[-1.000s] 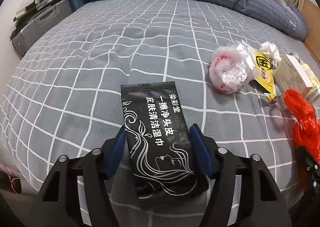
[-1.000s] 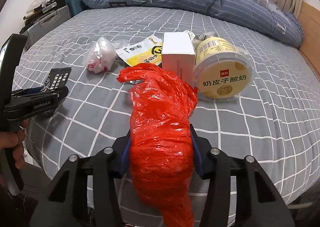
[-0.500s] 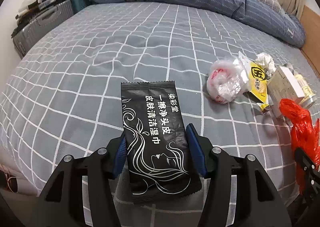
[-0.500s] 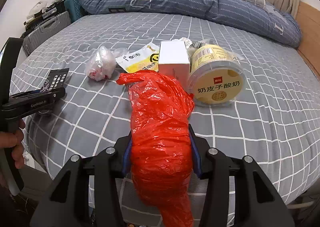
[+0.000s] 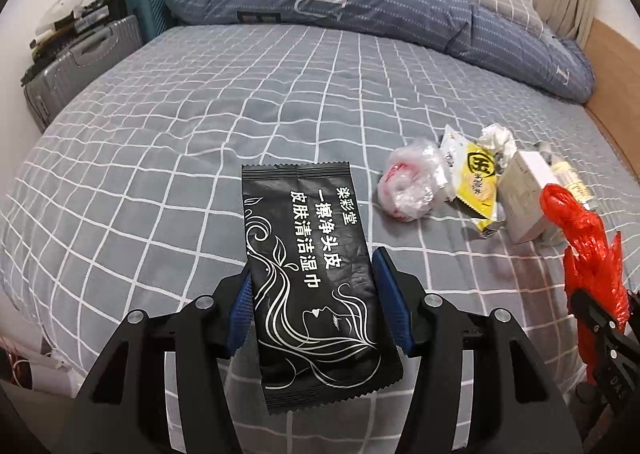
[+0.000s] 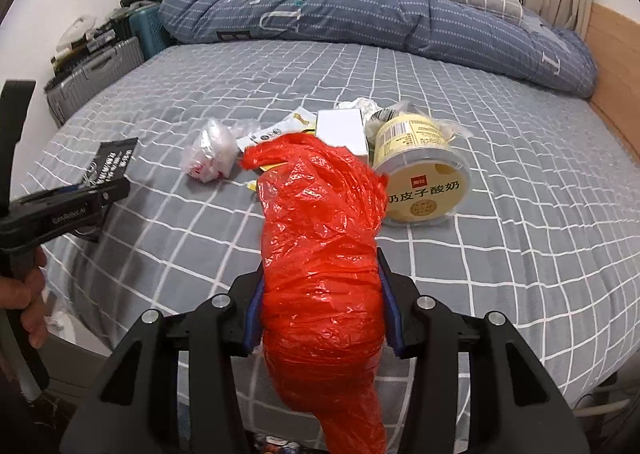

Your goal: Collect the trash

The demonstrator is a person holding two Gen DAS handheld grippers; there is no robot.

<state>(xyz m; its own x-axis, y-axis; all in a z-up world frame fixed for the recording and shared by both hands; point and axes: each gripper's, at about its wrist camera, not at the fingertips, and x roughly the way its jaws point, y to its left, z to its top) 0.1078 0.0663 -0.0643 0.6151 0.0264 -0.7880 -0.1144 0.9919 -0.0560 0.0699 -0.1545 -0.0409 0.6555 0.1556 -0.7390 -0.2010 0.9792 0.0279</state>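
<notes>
On the left, the left hand-held gripper [image 5: 316, 294] was clamped on a black wet-wipe sachet [image 5: 312, 278], its blue pads pressing the long edges so the flat pack stood up off the bed [image 5: 200, 102], probably so it could be carried to the bag. Its white lettering read 染彩堂 and 一擦净头皮 皮肤清洁湿巾, beside a line drawing of a head with flowing hair. The side of that tool, seen from the right wrist view, carried the mark GenRobot.AI.

Further right, the remaining rubbish lay bunched on the checked cover: a crumpled clear wrapper [image 5: 408, 190] with red print, a yellow snack packet [image 5: 478, 184] whose writing was too small to read, a white box [image 6: 340, 130], and a yoghurt tub [image 6: 424, 178] tipped on its side, its lid reading 奶皮子酸奶 under a small red logo.

On the right, the right hand-held gripper [image 6: 320, 302] was squeezed around a bunched red plastic bag [image 6: 320, 254], held clear of the bed, seemingly the container for the collected trash, its mouth not yet spread.
</notes>
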